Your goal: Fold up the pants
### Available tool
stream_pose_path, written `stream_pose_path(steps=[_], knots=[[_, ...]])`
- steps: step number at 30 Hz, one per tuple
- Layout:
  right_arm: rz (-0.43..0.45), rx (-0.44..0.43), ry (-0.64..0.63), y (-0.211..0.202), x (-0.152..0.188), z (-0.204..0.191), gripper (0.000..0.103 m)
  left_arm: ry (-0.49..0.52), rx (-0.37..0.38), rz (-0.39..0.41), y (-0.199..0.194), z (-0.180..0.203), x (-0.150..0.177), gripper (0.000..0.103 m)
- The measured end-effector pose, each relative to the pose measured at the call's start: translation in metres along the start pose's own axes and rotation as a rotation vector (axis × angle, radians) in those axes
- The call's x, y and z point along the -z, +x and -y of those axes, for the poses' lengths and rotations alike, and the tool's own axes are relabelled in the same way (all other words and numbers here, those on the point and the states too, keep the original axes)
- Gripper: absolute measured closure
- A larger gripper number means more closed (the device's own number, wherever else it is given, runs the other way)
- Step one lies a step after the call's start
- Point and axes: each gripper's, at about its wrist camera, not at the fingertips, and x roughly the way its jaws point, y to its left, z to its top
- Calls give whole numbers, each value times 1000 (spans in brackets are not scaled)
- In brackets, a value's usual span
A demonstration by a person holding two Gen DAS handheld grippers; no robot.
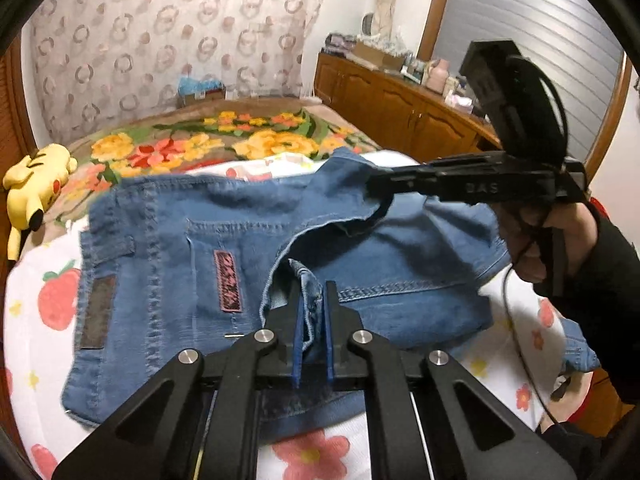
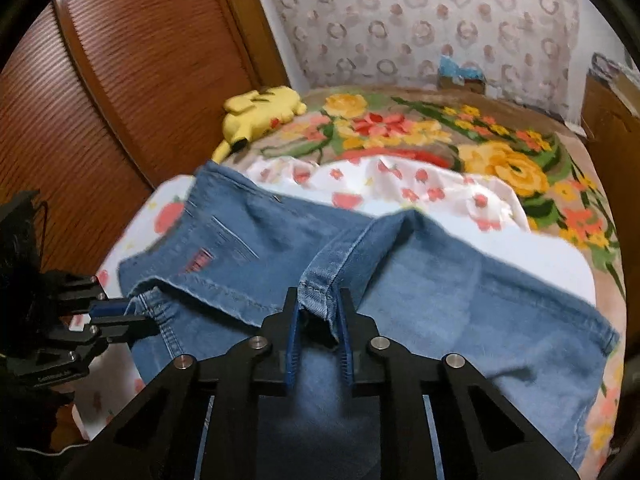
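Blue denim pants [image 1: 168,264] lie on a white strawberry-print sheet [image 1: 36,344] on the bed, back pockets up with a pink label. My left gripper [image 1: 312,292] is shut on a hem edge of the pants, folded over the seat. My right gripper [image 2: 318,300] is shut on the other hem [image 2: 320,284] and holds it lifted over the pants [image 2: 460,304]. The right gripper also shows in the left wrist view [image 1: 374,188], at the upper right. The left gripper shows in the right wrist view [image 2: 124,314], at the left edge.
A yellow plush toy [image 1: 34,184] lies at the bed's left side, also in the right wrist view [image 2: 260,110]. A floral blanket [image 1: 224,140] covers the far bed. A wooden cabinet [image 1: 400,100] with clutter stands at the right. A wooden louvred door [image 2: 100,100] is at the left.
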Motion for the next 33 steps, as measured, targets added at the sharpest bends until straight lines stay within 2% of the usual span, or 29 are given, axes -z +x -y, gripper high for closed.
stream_pose_path(steps=[7, 13, 18, 23, 25, 28, 31, 33], knots=[[106, -43, -97, -24, -46, -36, 88, -32, -24, 110, -56, -15, 3, 94], [103, -92, -198, 0, -66, -76, 89, -97, -97, 152, -89, -50, 20, 94], [71, -138, -234, 34, -79, -97, 88, -152, -152, 147, -99, -80, 37, 94], [31, -129, -247, 80, -100, -93, 88, -173, -186, 82, -82, -94, 51, 94], [22, -124, -232, 89, -104, -89, 78, -180, -190, 63, -76, -95, 54, 94], [34, -110, -200, 91, -110, -84, 67, -195, -208, 41, -70, -102, 56, 87], [44, -98, -177, 86, -105, -85, 64, -207, -218, 36, -69, -108, 57, 78], [50, -83, -177, 76, -98, -81, 64, -210, -219, 42, -70, -110, 55, 65]])
